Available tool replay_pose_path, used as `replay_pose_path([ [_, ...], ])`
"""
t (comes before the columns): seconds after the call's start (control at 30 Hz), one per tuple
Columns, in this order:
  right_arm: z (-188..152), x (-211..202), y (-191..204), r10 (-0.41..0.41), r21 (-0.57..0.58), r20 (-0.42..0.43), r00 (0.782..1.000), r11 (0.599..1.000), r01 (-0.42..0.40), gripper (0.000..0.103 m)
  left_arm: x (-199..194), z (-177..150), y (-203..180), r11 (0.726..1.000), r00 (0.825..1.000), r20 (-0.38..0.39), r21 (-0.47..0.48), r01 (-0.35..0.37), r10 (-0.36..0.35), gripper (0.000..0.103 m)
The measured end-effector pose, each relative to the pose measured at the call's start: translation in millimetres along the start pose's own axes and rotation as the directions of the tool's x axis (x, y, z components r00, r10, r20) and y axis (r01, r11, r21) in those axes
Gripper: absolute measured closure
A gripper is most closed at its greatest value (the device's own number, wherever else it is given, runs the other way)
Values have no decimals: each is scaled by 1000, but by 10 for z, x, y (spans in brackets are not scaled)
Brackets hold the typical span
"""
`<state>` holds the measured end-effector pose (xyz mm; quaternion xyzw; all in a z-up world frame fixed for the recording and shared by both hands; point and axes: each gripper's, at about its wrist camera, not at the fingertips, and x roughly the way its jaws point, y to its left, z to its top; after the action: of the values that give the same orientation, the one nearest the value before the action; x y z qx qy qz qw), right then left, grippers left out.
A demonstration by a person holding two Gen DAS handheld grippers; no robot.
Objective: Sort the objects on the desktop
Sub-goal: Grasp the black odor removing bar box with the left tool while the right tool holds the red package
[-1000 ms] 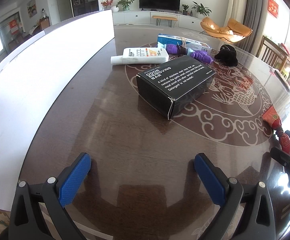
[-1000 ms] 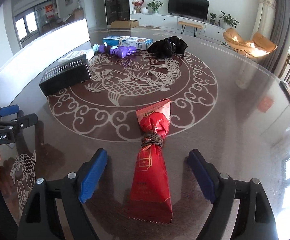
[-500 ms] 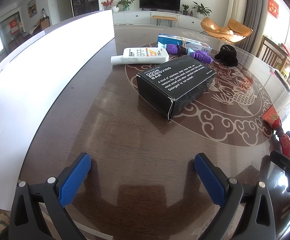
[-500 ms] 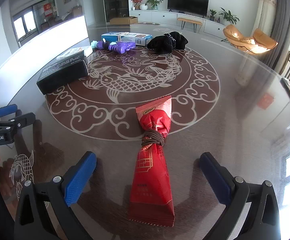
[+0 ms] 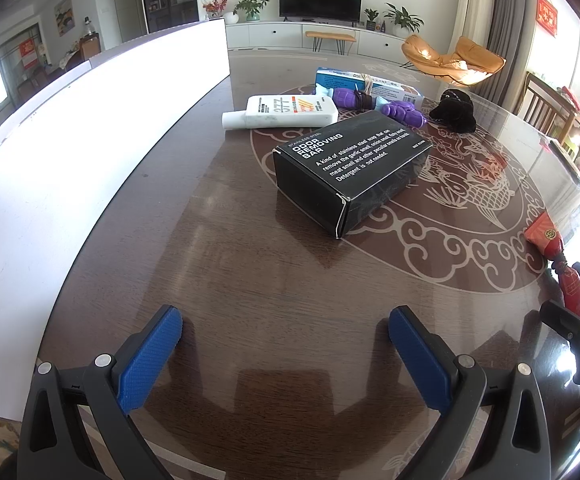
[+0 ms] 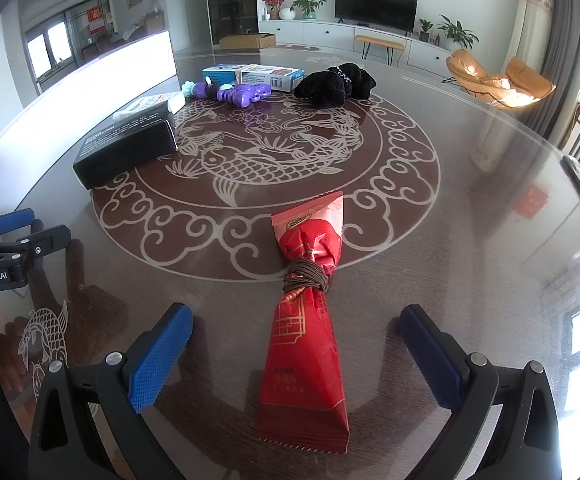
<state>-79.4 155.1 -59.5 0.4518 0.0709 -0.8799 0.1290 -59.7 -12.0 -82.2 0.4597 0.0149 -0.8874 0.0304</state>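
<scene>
The right hand-held gripper (image 6: 295,344) hangs low over the counter (image 6: 469,208) with its blue pads spread wide, holding nothing. A red packet (image 6: 307,320) lies flat on the counter between those pads, touching neither; its lower half sits in the gap and its upper half reaches past the fingertips. A brown cord (image 6: 305,278) is wound around its middle, pinching it to a waist.

The left hand-held gripper (image 5: 286,340) is likewise wide apart and empty, over bare wood. Taking the red packet as the landmark, this gripper sits well to the packet's left, and the packet (image 5: 557,264) shows at the far right edge of the left wrist view.

Farther from the packet and to its left lies a black box (image 6: 126,146), printed "ODOR REMOVING BAR", resting on the rim of the carp pattern. Beyond the box lies a white bottle (image 5: 286,111) on its side. Past that, across the pattern from the packet, sit a purple toy (image 6: 234,92), a blue-and-white carton (image 6: 254,76) and a black bundle (image 6: 333,86), possibly cloth. A white panel (image 5: 70,152) runs along the counter's left edge.
</scene>
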Motion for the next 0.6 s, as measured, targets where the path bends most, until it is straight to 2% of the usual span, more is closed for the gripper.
replay_pose_path([
  [0.47, -1, 2, 3, 0, 0, 0, 1000, 1000, 0, 0, -31, -49, 5, 1000, 1000, -25, 3, 2, -2, 0],
  [0.53, -3, 2, 3, 0, 0, 0, 1000, 1000, 0, 0, -19, -12, -1, 999, 998, -54, 32, 32, -30, 0],
  [0.6, -4, 1, 4, -1, 0, 0, 1000, 1000, 1, 0, 10, 77, 1, 991, 991, -88, 76, 110, -103, 0],
])
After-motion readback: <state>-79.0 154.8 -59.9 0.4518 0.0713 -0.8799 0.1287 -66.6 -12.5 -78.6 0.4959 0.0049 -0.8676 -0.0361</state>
